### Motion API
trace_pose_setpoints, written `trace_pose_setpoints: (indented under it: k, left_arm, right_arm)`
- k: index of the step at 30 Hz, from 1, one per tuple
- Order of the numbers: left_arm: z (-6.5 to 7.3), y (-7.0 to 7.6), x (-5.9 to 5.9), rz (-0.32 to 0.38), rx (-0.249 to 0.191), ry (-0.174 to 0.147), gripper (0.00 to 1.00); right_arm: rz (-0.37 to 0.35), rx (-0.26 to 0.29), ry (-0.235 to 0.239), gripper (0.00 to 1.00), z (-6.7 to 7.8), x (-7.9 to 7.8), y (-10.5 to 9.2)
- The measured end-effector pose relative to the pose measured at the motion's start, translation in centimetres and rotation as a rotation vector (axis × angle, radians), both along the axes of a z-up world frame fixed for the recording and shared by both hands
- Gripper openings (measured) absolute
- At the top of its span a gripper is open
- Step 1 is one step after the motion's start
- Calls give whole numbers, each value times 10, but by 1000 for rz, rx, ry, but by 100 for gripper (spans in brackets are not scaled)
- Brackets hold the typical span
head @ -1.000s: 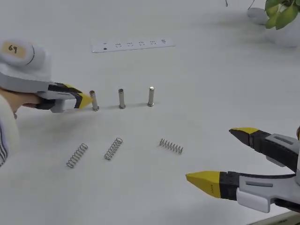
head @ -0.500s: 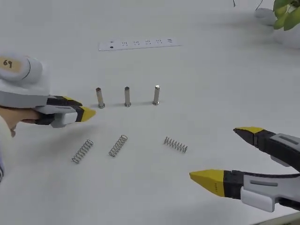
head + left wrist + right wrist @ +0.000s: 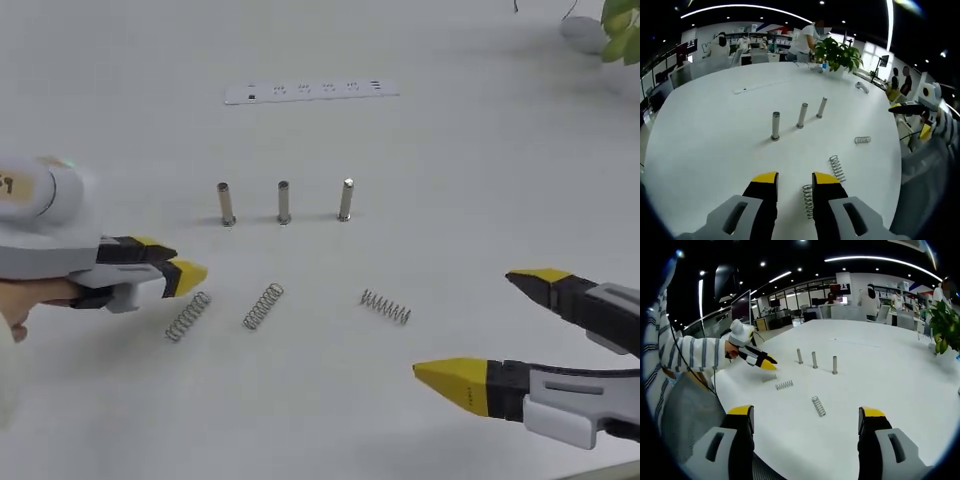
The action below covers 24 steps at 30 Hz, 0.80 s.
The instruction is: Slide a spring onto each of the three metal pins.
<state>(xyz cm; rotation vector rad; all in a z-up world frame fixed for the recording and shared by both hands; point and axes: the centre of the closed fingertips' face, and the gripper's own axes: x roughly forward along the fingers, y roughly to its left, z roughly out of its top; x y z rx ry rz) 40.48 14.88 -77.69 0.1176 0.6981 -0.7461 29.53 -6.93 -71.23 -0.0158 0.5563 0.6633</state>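
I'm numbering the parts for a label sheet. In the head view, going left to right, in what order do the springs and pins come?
left spring → left pin → middle spring → middle pin → right pin → right spring

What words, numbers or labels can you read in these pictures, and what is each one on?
Nothing reads clearly enough to quote.
Sticker on the round cap of the left gripper: dark characters, blurred and cut by the picture's edge, unreadable.
White strip lying beyond the three pins: rows of small dark marks, too small to read.
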Motion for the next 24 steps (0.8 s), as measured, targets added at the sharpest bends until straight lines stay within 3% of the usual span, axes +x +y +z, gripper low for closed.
trace_pose_setpoints:
  k: [5, 13, 16, 21, 24]
  left_arm:
    - [-3, 1, -13, 34, -22, 17, 19]
    - [-13, 1, -32, 37, -14, 42, 19]
    - [-16, 2, -38, 13, 26, 21, 18]
    - [-17, 3, -45, 12, 26, 17, 17]
    - [-21, 5, -46, 15, 29, 32, 17]
  right_arm:
    - [4, 5, 4, 84, -1, -1, 0]
    - [8, 7, 11, 84, -2, 0, -1]
    - [7, 6, 15, 84, -3, 0, -1]
    - [18, 3, 18, 83, -3, -1, 0]
    - [24, 2, 22, 83, -4, -2, 1]
